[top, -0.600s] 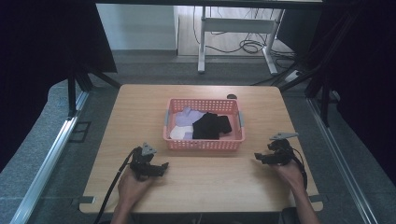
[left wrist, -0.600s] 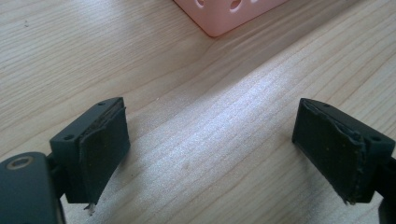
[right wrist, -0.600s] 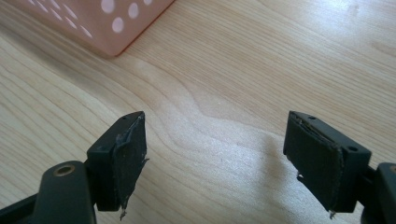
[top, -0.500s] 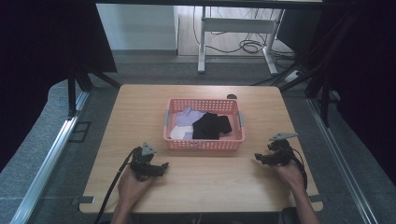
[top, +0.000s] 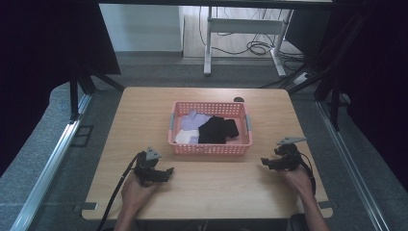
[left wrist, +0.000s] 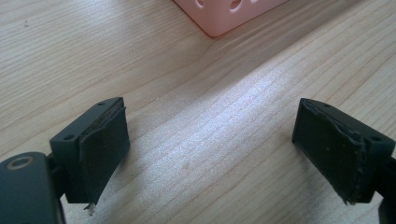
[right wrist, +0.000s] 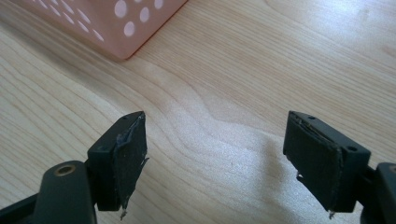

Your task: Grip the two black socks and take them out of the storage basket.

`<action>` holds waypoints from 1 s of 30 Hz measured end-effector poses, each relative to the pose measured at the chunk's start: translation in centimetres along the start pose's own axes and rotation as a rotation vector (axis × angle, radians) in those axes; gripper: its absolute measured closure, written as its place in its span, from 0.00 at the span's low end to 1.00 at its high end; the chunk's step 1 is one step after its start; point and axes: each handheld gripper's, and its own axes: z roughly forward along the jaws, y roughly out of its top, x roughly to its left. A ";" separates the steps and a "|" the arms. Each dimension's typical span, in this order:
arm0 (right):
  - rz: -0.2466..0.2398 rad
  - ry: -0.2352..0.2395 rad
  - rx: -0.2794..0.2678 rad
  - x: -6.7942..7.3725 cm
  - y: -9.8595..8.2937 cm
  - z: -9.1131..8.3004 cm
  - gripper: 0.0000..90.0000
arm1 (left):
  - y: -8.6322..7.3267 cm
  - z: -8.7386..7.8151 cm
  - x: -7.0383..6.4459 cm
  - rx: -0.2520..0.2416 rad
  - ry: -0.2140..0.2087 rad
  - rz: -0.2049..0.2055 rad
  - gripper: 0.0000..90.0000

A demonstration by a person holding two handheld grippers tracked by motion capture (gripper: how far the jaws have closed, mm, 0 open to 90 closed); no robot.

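The left tongs (top: pixel 166 172) rest low over the counter (top: pixel 144 110) near its front edge, left of centre, jaws spread wide with bare wood between them. In the left gripper view their worn pads (left wrist: pixel 100 149) frame empty wood grain, with a corner of the pink basket (left wrist: pixel 224 14) just ahead. The right tongs (top: pixel 265 162) sit near the front right part of the counter, jaws likewise wide apart and gripping nothing; the right gripper view shows a perforated corner of the basket up and to the left. The pink basket (top: pixel 210 148) stands at the counter's middle, between and beyond both tongs, touching neither. It holds folded cloths: a lilac one (top: pixel 195 120), a white one (top: pixel 183 137) and a black one (top: pixel 216 129).
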 end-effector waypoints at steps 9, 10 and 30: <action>0.003 0.025 -0.017 0.3 0.6 -0.4 0.25 | 0.0 0.0 0.0 0.000 0.000 0.000 0.12; 0.003 0.025 -0.017 0.3 0.6 -0.4 0.25 | 0.0 0.0 0.0 0.000 0.000 0.000 0.12; -0.003 0.059 -0.051 0.7 3.2 -2.3 0.26 | 0.0 0.0 0.0 0.000 0.000 0.000 0.12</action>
